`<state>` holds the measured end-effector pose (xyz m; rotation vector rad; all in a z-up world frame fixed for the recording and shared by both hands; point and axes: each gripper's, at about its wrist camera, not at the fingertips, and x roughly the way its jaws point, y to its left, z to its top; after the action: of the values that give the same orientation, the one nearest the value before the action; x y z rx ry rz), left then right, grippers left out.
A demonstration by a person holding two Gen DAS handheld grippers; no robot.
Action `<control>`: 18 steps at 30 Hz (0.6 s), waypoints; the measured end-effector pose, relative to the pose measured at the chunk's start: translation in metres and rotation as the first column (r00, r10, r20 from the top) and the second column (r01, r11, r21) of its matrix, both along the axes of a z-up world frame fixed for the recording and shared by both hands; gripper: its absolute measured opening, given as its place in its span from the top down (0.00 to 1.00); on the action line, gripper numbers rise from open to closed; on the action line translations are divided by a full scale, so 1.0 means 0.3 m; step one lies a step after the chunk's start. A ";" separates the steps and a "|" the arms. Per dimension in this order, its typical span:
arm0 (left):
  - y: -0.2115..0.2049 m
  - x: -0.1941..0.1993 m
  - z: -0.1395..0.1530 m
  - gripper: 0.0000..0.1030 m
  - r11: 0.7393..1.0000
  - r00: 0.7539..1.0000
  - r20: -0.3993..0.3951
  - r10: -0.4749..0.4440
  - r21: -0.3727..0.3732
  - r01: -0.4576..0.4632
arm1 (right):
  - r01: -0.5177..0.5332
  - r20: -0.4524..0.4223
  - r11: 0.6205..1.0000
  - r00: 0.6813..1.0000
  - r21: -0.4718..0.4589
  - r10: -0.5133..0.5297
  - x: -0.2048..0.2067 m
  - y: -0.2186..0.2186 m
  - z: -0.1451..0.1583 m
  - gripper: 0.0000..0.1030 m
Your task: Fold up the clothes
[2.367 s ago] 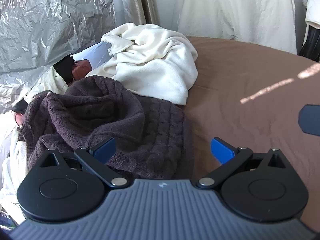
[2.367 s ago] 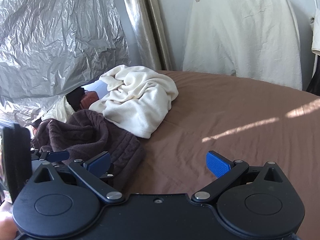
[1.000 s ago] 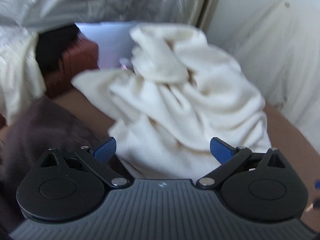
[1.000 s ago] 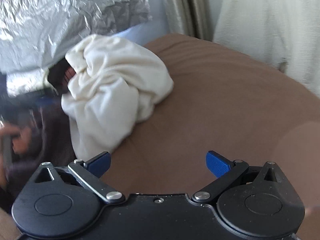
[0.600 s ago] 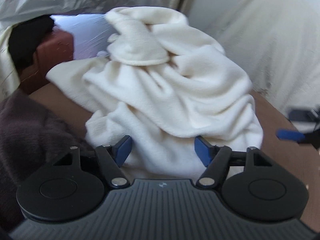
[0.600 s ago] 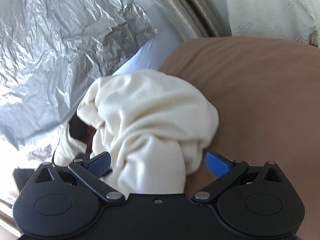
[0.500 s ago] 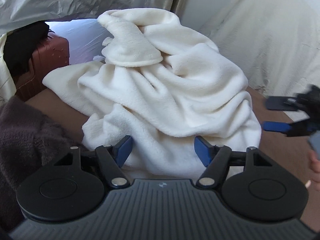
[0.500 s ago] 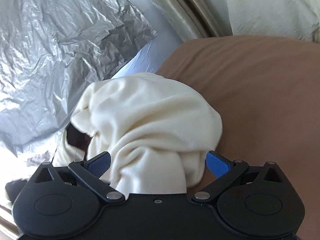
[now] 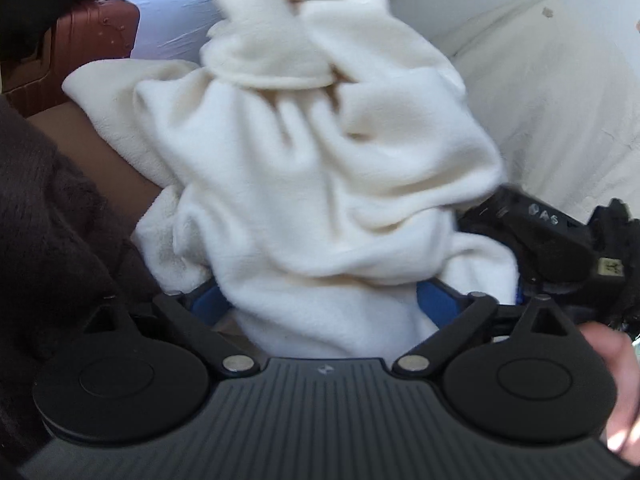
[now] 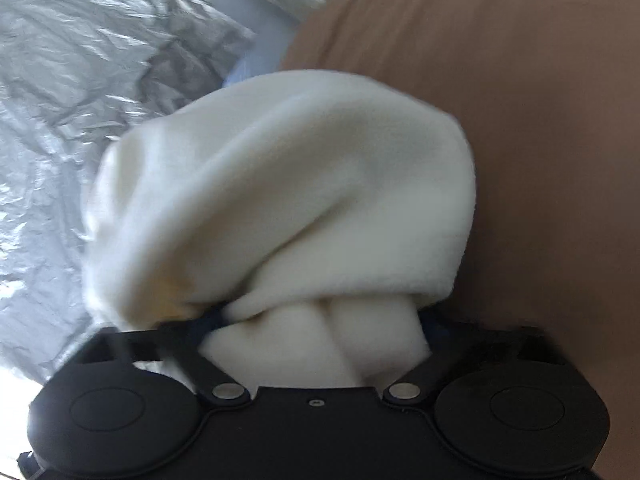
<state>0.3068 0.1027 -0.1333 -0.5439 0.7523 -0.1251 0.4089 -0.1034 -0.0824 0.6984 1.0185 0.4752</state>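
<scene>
The cream fleece garment (image 9: 320, 184) lies bunched directly ahead of both claws: left claw (image 9: 324, 300) and right claw (image 10: 320, 320) each grasp its near edge.

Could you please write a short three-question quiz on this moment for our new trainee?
1. True or false: both grippers have cream fleece between their fingers.
2. Which garment lies beside the left gripper, untouched? A) dark brown knit sweater B) blue jeans C) red scarf
3. Fill in: the cream fleece garment rests on a ____ coloured surface.

Key: 1 true: the right gripper also has fleece between its fingers. 2 A. 3 brown.
</scene>
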 end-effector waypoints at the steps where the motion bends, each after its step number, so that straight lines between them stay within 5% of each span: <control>1: 0.015 -0.008 0.001 0.45 0.998 1.000 0.009 -0.015 -0.055 0.015 | 0.005 -0.003 1.000 1.000 0.011 -0.005 -0.016 0.017 0.006 0.40; 2: 0.030 -0.015 0.001 0.54 0.993 0.999 0.018 -0.026 -0.118 0.028 | 0.009 -0.006 1.000 1.000 0.023 -0.009 -0.031 0.034 0.012 0.44; 7: 0.076 -0.053 0.024 0.57 0.893 0.994 0.082 -0.070 -0.439 0.099 | -0.007 0.020 0.999 1.000 0.043 0.007 -0.141 0.023 0.157 0.51; 12: -0.076 -0.110 0.183 0.57 0.834 0.955 0.214 -0.204 -0.472 0.284 | -0.003 0.088 0.998 0.996 0.067 -0.003 -0.302 -0.124 0.377 0.52; 15: -0.194 -0.171 0.314 0.59 0.822 0.904 0.290 -0.313 -0.394 0.411 | 0.024 0.166 0.993 0.985 0.118 -0.043 -0.451 -0.252 0.480 0.52; 18: -0.333 -0.247 0.407 0.59 0.777 0.843 0.350 -0.409 -0.350 0.523 | 0.116 0.254 0.971 0.953 0.207 -0.168 -0.633 -0.397 0.522 0.52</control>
<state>0.2328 0.0028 -0.0113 -0.7373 0.5915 -0.8408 0.2188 -0.2224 0.0743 0.8467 0.6659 0.5297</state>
